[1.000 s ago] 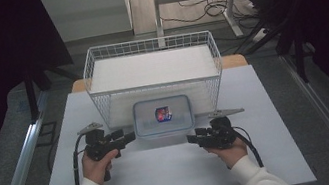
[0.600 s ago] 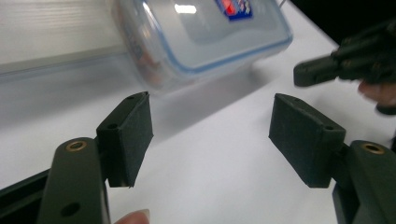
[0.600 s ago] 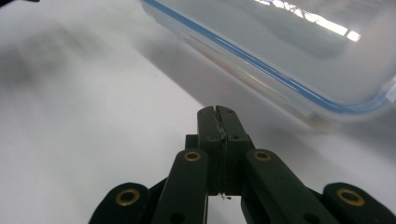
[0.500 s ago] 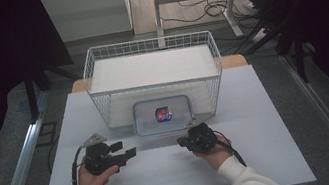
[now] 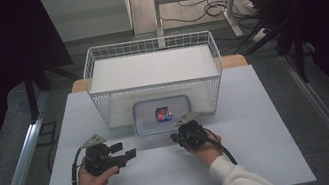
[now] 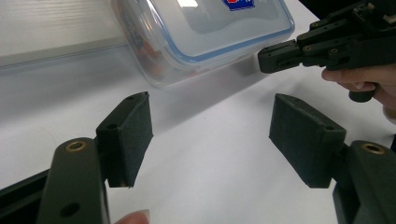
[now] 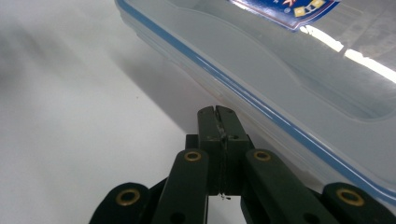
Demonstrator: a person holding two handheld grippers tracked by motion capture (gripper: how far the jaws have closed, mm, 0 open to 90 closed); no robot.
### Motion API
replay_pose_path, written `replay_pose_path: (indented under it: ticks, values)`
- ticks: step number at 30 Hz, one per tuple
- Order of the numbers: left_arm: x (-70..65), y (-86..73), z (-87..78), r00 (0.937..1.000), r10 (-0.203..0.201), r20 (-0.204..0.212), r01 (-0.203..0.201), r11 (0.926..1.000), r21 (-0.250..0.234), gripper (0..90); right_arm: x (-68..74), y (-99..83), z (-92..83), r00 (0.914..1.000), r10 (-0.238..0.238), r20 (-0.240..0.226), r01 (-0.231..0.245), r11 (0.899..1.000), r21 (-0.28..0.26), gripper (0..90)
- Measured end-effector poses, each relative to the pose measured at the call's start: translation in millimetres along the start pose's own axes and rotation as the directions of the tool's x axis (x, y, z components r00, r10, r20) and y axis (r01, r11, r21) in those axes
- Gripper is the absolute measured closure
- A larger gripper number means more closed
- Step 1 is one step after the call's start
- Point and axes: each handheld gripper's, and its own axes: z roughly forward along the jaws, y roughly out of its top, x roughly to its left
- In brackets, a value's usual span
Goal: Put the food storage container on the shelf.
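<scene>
Nosing my right gripper, jaws pressed together, under what may be the lidded plastic container's latch; my left gripper waits wide, ready to brace it.

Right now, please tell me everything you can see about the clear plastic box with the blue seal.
The clear plastic box is a shallow rectangle with rounded corners. Its transparent lid is on, edged by a blue seal line, and carries a blue and red label. Something orange shows dimly through the side wall. It lies flat on the white table, beside the near side of the wire basket. The shut right gripper points at its long side, close; contact cannot be told.
</scene>
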Motion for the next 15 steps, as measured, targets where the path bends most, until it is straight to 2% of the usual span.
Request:
replay_pose_path:
  ticks: [4, 10, 15]
  values:
    - [1.0, 0.1, 0.2, 1.0, -0.004, -0.006, 0.004, 1.0, 0.003, 29.6, 1.0, 1.2, 6.1, 0.9999, -0.007, 0.008, 0.007, 1.0, 0.003, 89.0]
    - [0.9, -0.1, 1.3, 0.9999, 0.011, -0.01, -0.011, 0.9999, 0.013, 29.6, -5.9, 6.4, 6.6, 0.9998, 0.021, 0.003, -0.021, 0.999, -0.034, 89.0]
    - [0.8, 0.0, 1.5, 0.9999, 0.003, -0.011, -0.002, 0.9999, 0.011, 29.5, -7.0, 12.6, 6.8, 0.9998, 0.02, -0.003, -0.02, 0.998, -0.056, 89.0]
